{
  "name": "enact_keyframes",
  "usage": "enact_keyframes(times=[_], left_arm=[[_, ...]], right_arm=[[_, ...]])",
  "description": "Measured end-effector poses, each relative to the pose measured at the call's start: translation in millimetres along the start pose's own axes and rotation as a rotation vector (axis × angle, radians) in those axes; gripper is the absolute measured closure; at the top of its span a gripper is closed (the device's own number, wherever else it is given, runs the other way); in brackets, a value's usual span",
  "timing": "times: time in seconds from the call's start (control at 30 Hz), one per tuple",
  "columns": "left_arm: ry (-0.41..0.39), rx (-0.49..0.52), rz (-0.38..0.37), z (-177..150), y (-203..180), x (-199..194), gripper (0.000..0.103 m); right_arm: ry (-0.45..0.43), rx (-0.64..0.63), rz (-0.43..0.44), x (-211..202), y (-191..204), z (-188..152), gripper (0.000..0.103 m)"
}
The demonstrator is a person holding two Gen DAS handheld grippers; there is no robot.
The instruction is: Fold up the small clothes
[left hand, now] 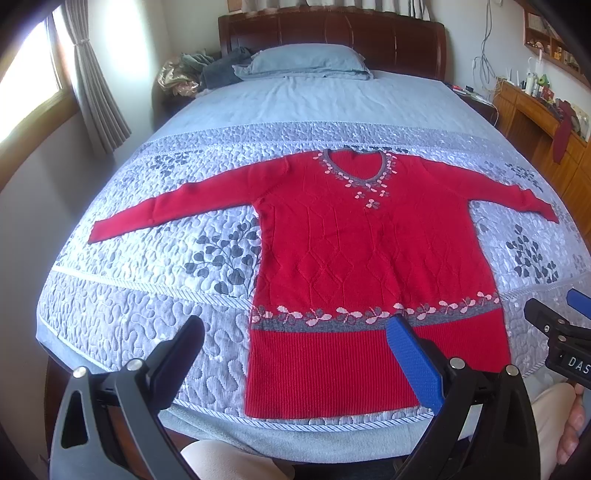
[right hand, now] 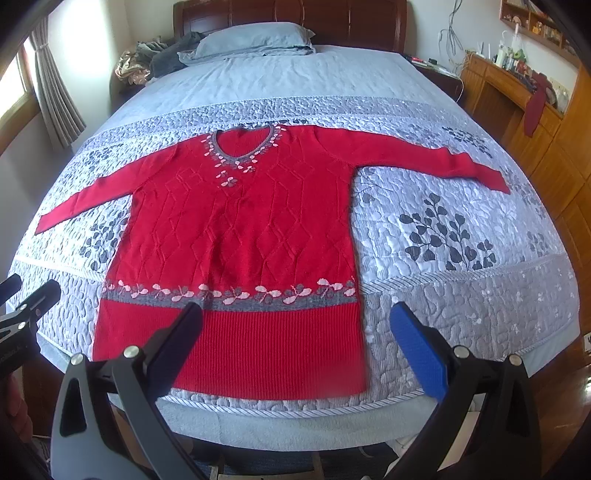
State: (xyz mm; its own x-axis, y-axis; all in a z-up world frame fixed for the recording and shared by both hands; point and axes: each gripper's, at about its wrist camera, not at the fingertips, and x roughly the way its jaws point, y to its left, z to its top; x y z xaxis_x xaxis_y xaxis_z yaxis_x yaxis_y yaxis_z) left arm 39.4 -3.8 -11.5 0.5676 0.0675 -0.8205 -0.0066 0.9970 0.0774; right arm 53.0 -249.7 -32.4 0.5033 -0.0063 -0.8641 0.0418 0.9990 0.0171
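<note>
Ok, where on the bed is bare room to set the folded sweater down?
Free: the plain blue sheet between the sweater collar and the pillow, and the quilt right of the hem. Crowded: the clothes pile beside the pillow.

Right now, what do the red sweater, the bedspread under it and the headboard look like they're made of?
The sweater looks like knitted yarn, probably wool or acrylic: raised diamond cables and a ribbed hem show. The bedspread looks like quilted fabric with a slight sheen, puffed between stitched swirls. The headboard looks like dark polished wood, glossy with highlights.
</note>
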Motion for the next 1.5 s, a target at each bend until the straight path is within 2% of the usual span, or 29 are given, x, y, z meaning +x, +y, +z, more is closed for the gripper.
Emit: enact_keyframes(times=[0.43,0.57,0.67,0.77,0.83,0.93,1.07,1.17,1.3,1.37,1.5], left_arm=[[0.018,0.011,0.006,6,-8,13,0.004],[0.047,0.010,0.004,19,-19,32,0.004],[0.058,0.019,-0.004,37,-37,49,0.004],[0.076,0.023,-0.033,74,-74,76,0.004],[0.068,0.026,-0.039,98,-103,91,0.004],[0.048,0.064,-0.049,138,-161,119,0.004],[0.062,0.046,-0.127,183,-240,158,0.004],[0.086,0.063,-0.159,205,-301,189,0.004],[0.118,0.128,-0.151,216,-365,226,0.004],[0.147,0.133,-0.175,218,-385,243,0.004],[0.160,0.126,-0.173,219,-402,259,0.004]], right_arm=[[0.019,0.007,0.012,15,-7,4,0.003],[0.025,0.010,0.028,25,-26,17,0.003],[0.037,0.063,0.019,38,-67,36,0.003],[0.064,0.117,0.013,56,-123,63,0.003],[0.066,0.134,-0.028,68,-165,83,0.003],[0.075,0.159,-0.090,88,-235,115,0.003],[0.109,0.292,-0.057,124,-340,151,0.003],[0.140,0.356,-0.044,154,-396,167,0.003],[0.193,0.374,-0.086,197,-448,181,0.003],[0.212,0.404,-0.060,214,-470,184,0.003],[0.251,0.429,-0.046,239,-501,186,0.003]])
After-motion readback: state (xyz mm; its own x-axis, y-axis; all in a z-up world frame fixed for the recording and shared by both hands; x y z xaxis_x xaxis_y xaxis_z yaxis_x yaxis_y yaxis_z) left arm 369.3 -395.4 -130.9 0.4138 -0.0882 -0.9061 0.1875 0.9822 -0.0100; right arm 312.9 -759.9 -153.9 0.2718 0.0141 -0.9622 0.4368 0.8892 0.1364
